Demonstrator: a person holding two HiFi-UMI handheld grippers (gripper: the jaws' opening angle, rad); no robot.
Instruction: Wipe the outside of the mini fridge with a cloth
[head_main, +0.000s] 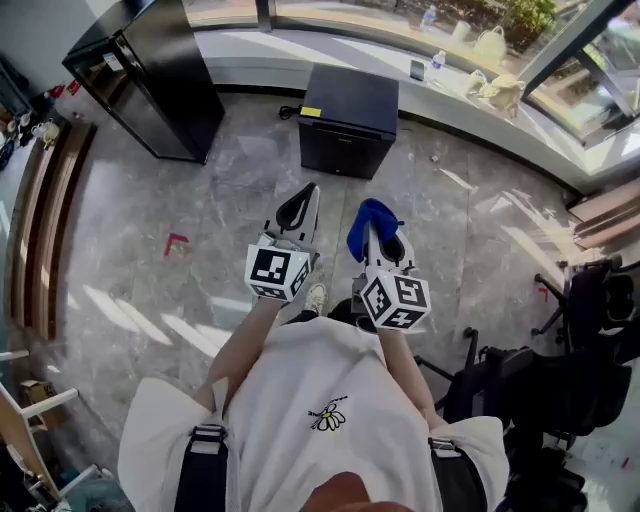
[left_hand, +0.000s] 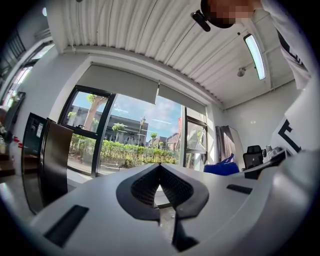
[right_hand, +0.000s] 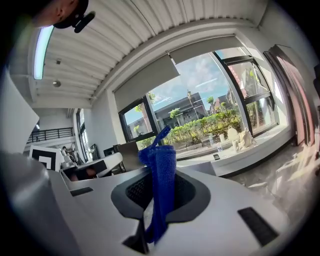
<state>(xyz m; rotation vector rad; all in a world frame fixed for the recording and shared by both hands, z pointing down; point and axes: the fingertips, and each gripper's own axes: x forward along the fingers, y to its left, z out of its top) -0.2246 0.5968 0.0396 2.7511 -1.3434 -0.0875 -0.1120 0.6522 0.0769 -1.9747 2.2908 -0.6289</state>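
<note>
The black mini fridge (head_main: 348, 118) stands on the marble floor against the window ledge, some way ahead of both grippers. A blue cloth (head_main: 368, 225) is pinched in my right gripper (head_main: 377, 238), which is shut on it. In the right gripper view the cloth (right_hand: 161, 172) stands up between the jaws and hangs down below them. My left gripper (head_main: 298, 208) is held beside the right one, its jaws shut with nothing between them (left_hand: 160, 167). In the left gripper view the cloth (left_hand: 222, 167) shows off to the right. Both grippers are raised at waist height, apart from the fridge.
A tall black fridge (head_main: 150, 75) stands at the far left. The window ledge (head_main: 560, 125) carries bottles and bags. Black office chairs (head_main: 575, 340) crowd the right side. A wooden bench (head_main: 45, 230) runs along the left wall. A red mark (head_main: 175, 241) lies on the floor.
</note>
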